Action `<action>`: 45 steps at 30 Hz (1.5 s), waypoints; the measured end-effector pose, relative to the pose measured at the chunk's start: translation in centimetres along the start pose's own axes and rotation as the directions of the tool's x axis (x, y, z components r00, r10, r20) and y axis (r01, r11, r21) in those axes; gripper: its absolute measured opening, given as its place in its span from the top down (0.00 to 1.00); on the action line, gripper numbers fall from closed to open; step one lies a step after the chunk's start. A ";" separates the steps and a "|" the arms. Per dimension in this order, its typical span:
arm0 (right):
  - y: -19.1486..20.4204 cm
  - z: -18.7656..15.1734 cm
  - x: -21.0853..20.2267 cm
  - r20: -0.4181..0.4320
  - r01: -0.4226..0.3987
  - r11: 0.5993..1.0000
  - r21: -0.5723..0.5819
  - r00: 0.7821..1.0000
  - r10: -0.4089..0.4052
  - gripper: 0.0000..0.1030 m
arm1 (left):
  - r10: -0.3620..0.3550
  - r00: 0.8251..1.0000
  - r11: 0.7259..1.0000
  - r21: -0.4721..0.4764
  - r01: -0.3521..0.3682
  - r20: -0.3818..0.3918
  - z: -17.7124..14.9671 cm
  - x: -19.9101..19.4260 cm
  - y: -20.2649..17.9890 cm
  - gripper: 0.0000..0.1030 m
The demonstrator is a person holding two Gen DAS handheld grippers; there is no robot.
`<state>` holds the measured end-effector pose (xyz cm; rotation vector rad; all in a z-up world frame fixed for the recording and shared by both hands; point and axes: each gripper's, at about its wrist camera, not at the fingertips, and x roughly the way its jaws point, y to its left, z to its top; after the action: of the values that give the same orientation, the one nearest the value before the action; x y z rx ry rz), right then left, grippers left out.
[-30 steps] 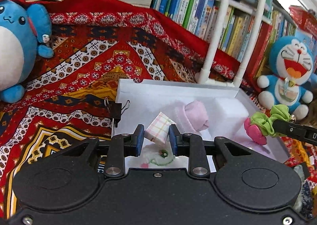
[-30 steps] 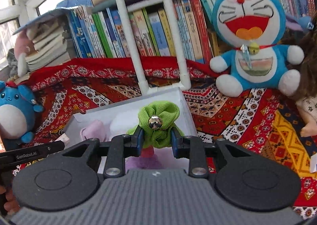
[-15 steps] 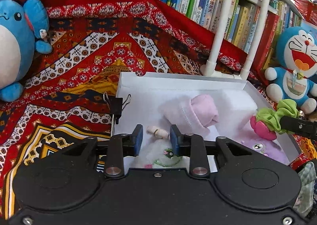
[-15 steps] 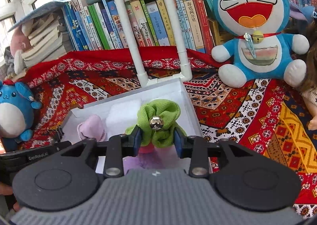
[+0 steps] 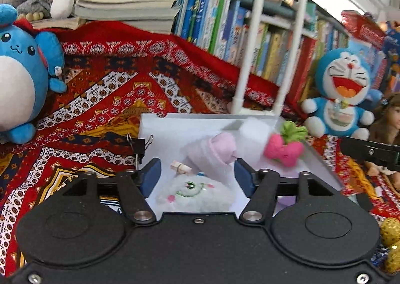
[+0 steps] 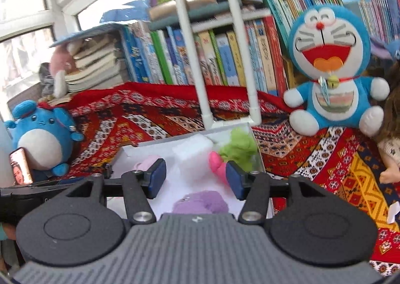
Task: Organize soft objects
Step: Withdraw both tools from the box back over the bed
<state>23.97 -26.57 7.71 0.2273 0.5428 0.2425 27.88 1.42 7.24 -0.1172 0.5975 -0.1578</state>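
Observation:
A white box (image 5: 175, 131) lies on the patterned red cloth. It holds a white plush with a green smile (image 5: 195, 191), a rolled pink sock (image 5: 212, 154), a wooden clothespin (image 5: 181, 167), a white foam block (image 5: 255, 128) and a pink toy with a green scrunchie (image 5: 283, 149). My left gripper (image 5: 197, 176) hovers over the box's near end, jaws opening, nothing gripped. My right gripper (image 6: 195, 177) hangs above the box (image 6: 175, 140), jaws opening too. The green scrunchie (image 6: 237, 150) lies loose beyond its right finger. A purple plush (image 6: 202, 205) sits below the gripper.
A Doraemon plush (image 6: 330, 78) sits right of the box and a round blue plush (image 5: 20, 83) to the left. Two white poles (image 5: 246, 58) stand just behind the box before a row of books. A doll (image 5: 387, 128) and a phone (image 6: 20, 169) sit at the edges.
Both grippers opened and drew back and up from the box. The right let go of the green scrunchie, which now lies in the box. The checked piece left the left fingers.

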 end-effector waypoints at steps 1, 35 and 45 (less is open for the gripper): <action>0.2 0.0 -0.5 0.007 -0.007 1.000 -0.011 1.000 0.007 0.31 | -0.006 1.000 1.000 -0.002 0.006 0.007 -0.1 -0.5 0.0 0.34; 1.8 -7.0 -13.3 0.190 -0.037 0.987 -0.157 0.980 0.066 0.05 | -0.003 0.995 1.000 -0.030 0.006 0.101 -7.3 -11.3 3.6 0.15; 1.3 -10.1 -14.5 0.183 -0.003 0.986 -0.167 0.983 0.034 0.05 | 0.021 0.997 0.999 -0.034 -0.018 0.069 -9.7 -11.8 5.2 0.15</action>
<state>6.36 -27.96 6.67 0.0910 0.3335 0.2802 13.34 8.06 4.96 -0.1489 0.5325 -0.1242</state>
